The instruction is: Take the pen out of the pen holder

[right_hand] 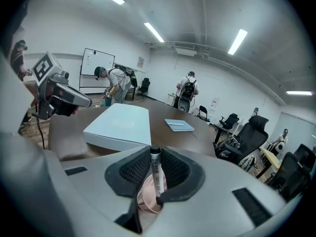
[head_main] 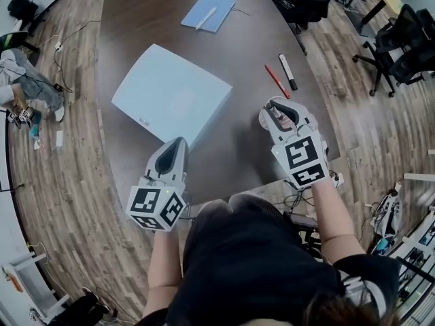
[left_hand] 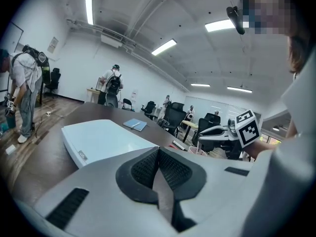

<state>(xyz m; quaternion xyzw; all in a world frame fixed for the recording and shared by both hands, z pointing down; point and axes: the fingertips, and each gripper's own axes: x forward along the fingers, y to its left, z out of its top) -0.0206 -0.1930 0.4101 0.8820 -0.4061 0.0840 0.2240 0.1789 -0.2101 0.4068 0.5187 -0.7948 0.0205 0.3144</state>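
Gently lift the pen, pinched upright in the right hand-held gripper with lower end at the mouth of the pink holder: could snag the rim, tip the unheld holder on the bench, or slip; left hand-held gripper closed, empty.

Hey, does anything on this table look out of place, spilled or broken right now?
Nothing looks spilled or broken. The only stray things are a red pen and a black-and-white marker lying loose, side by side, on the table near its right edge, not in the pink pen holder.
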